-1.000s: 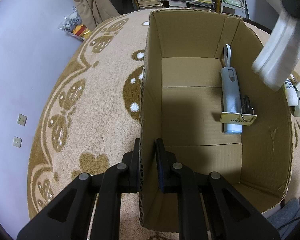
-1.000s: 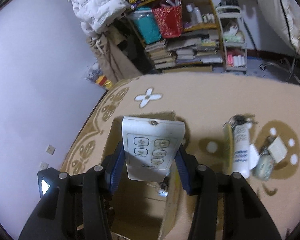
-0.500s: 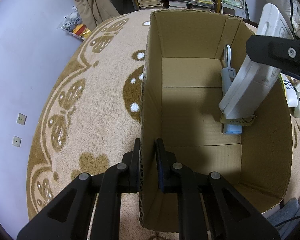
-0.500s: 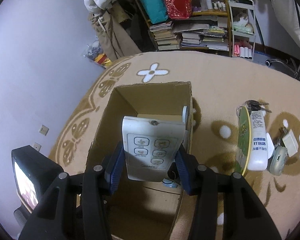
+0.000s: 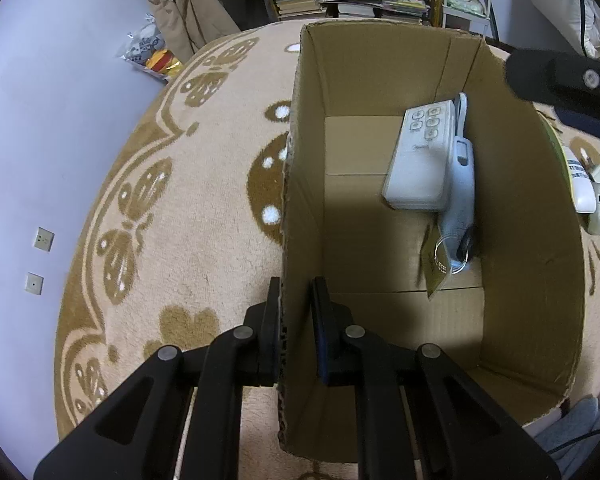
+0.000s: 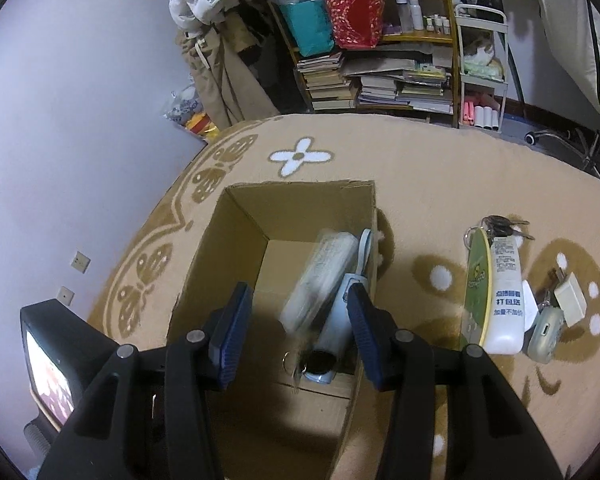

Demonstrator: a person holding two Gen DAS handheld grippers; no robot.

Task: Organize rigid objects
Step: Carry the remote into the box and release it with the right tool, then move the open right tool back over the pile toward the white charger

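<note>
Now the right gripper (image 6: 298,334) had let go, wide open and empty above the box (image 5: 532,240), and the white remote (image 5: 420,156) lay inside beside the gray tool (image 5: 460,184), while the left gripper (image 5: 296,334) pinched the box's wall.

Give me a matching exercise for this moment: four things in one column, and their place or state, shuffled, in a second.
Things:
1. white remote
2. left gripper
3. right gripper
4. white bottle

Place or state:
a. lying on the rug, outside the box
b. open, empty, above the box
c. shut on the cardboard box wall
d. lying in the box, against the grey-blue device

Pairs: 1-d, 2-c, 3-b, 4-a
</note>
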